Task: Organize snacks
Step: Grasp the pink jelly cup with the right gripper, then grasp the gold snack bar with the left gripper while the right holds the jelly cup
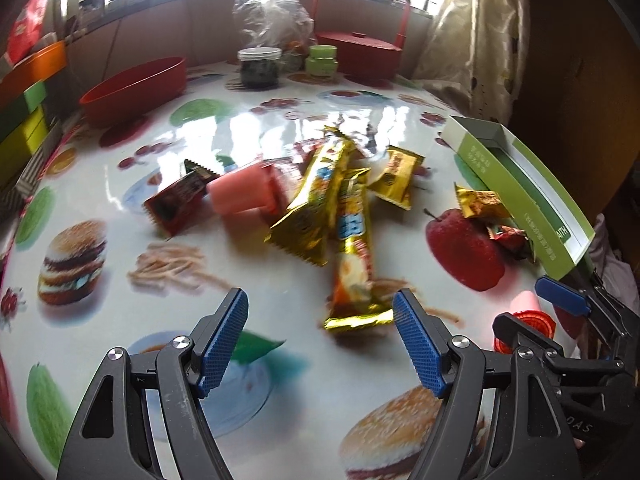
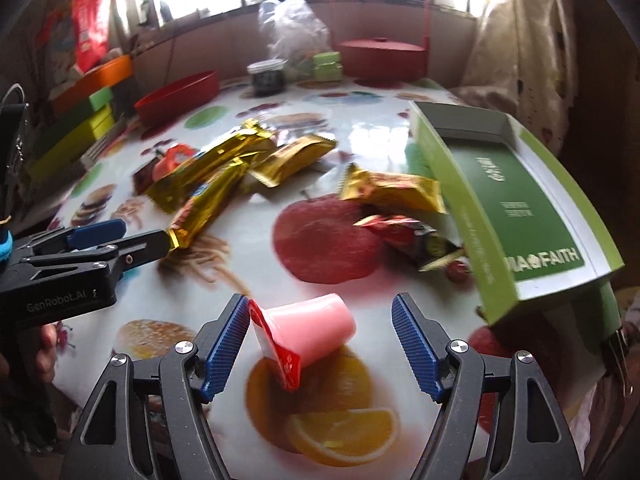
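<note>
Several gold snack bars (image 1: pixel 320 192) lie piled mid-table, with a red packet (image 1: pixel 176 200) and a pink jelly cup (image 1: pixel 244 190) beside them. My left gripper (image 1: pixel 320 344) is open, its fingers either side of the near end of a long gold bar (image 1: pixel 354 256). My right gripper (image 2: pixel 320 344) is open around a second pink jelly cup (image 2: pixel 308 332) lying on its side. A green box (image 2: pixel 508 200) stands open at the right, with a gold packet (image 2: pixel 394 192) and a red packet (image 2: pixel 408 236) against it. The left gripper also shows in the right wrist view (image 2: pixel 132 240).
A red bowl (image 1: pixel 136 88), a dark jar (image 1: pixel 259 67), a green tub (image 1: pixel 322 60), a plastic bag (image 1: pixel 272 12) and a red lidded pot (image 1: pixel 360 56) stand at the back. Coloured boxes (image 1: pixel 24 120) are stacked at the left. A curtain (image 1: pixel 472 32) hangs at the right.
</note>
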Available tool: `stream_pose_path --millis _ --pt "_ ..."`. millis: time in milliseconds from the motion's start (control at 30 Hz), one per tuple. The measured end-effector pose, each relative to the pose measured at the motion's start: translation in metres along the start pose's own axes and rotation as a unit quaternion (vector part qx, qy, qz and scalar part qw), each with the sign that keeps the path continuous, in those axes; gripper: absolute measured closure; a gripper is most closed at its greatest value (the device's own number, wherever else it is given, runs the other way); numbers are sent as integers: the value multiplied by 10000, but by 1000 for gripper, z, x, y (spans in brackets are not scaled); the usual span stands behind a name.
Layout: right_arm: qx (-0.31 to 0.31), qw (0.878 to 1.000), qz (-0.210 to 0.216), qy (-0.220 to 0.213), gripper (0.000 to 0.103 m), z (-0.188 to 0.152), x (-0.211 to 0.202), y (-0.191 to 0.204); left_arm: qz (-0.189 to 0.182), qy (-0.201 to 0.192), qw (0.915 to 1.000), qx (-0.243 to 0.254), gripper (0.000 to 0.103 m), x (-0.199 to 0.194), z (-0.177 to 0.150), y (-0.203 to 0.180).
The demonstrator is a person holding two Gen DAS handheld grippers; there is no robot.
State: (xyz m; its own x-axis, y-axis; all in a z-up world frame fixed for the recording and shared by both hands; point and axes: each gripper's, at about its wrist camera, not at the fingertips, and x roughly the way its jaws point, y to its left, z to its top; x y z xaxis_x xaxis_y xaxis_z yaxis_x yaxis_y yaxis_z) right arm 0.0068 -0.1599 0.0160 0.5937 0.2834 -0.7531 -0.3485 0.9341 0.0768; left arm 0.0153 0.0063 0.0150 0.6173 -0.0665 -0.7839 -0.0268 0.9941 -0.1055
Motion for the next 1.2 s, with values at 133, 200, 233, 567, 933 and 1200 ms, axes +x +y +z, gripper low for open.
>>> stream_pose_path --millis 133,200,233,567,933,1200 --pt "165 9998 -110 -14 29 -4 -3 -11 -9 95 9998 147 28 11 8 -8" --pt "273 9996 -27 -29 29 -7 -3 -16 -29 119 9997 223 28 17 10 -11" --pt "305 9995 -16 1 29 -8 -2 -19 -26 142 9996 246 28 20 11 -12" --pt "464 9988 -125 -96 44 -11 -3 -27 -111 161 9997 150 30 26 13 -13" --pt "508 9985 -48 -203 61 -10 -4 -33 -284 125 9992 265 77 26 17 -18" --pt "417 9987 53 -287 63 -1 -5 -31 -435 -32 9988 208 79 13 20 -16"
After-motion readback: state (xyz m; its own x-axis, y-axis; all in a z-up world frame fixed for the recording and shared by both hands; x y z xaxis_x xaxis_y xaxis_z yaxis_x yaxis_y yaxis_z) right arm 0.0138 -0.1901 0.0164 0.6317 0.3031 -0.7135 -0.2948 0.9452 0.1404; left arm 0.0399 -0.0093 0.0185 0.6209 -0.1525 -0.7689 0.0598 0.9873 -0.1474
